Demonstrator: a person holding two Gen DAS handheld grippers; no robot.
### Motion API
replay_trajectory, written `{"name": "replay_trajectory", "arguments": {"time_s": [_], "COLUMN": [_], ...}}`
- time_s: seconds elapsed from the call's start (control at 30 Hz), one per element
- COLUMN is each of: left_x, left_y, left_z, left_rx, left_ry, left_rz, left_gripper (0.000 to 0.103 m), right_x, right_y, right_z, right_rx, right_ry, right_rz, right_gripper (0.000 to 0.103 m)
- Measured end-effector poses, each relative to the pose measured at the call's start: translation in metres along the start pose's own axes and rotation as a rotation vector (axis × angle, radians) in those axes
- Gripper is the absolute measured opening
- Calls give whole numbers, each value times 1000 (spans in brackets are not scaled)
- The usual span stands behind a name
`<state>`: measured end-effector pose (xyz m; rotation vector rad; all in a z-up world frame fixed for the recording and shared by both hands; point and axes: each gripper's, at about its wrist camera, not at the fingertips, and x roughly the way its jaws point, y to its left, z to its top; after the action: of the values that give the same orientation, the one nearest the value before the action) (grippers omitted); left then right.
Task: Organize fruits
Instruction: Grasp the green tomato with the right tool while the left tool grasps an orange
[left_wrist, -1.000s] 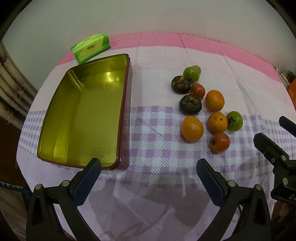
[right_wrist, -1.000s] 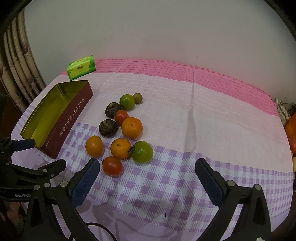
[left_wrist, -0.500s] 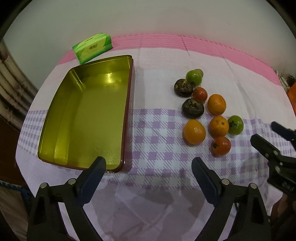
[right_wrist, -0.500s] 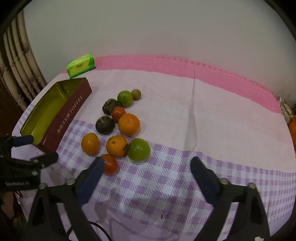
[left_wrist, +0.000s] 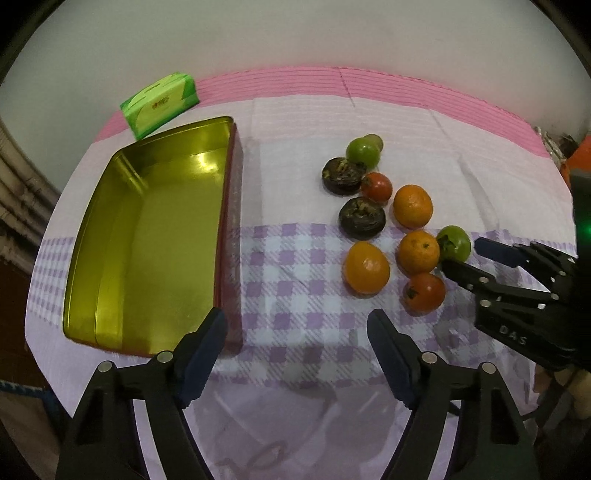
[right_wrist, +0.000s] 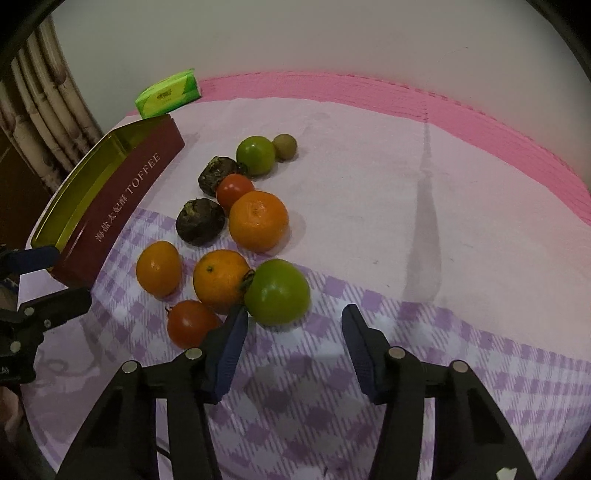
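Several fruits lie grouped on the cloth: oranges (right_wrist: 258, 219), red tomatoes (right_wrist: 192, 323), two dark mangosteens (right_wrist: 201, 221) and green tomatoes. The nearest green tomato (right_wrist: 277, 291) (left_wrist: 455, 243) sits just at the tips of my right gripper (right_wrist: 294, 314) (left_wrist: 469, 256). Its jaws are closing, and the pads stand apart from the tomato's near side. An empty gold-lined toffee tin (left_wrist: 147, 236) (right_wrist: 122, 206) lies left of the fruit. My left gripper (left_wrist: 295, 317) (right_wrist: 51, 280) hovers over the cloth by the tin's near right corner, its jaws closing with nothing between them.
A green tissue pack (left_wrist: 160, 105) (right_wrist: 168, 94) lies behind the tin near the wall. The pink and purple checked cloth (right_wrist: 424, 206) stretches bare to the right of the fruit. An orange object (left_wrist: 580, 155) shows at the far right edge.
Both grippers' jaws have narrowed. My right gripper has sunk and come closer to the fruit, up to the near green tomato. The left gripper has barely moved.
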<state>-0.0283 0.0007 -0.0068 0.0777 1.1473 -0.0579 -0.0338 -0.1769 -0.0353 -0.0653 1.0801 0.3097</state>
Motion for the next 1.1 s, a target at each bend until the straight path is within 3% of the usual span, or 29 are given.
{"name": "replay_trajectory", "arguments": {"time_s": [0.07,0.2,0.37,0.47,0.73,0.87,1.1], "left_x": [1,3,7,9,27,43,63], "left_y": [-2,-7,-13,-19,-28,-31,-35], "left_z": [3,9,15,18,33,39,48], "left_rx": [5,16,24,41,38,2,-12], "left_ry": [1,6,18,25,82,144,185], "left_rz": [-5,-16,-36,-37,-96,-146,-152], "left_gripper": [78,78,78,78,69,57,38], "right_x": [3,7,6,1,-9,-10,-10], "right_y": [2,1,4,-3,-36,-37,-39], "right_z": [3,9,5,-2,-17,-18,-19], "right_rx": [-13,2,4,18,119,125,131], "right_ry": [-11,-17,-33,-33,-32,-42,-39], "right_rz": [-3,43,50,12,-26,-27,-28], "right_gripper": [49,35,35,34,34,35,35]}}
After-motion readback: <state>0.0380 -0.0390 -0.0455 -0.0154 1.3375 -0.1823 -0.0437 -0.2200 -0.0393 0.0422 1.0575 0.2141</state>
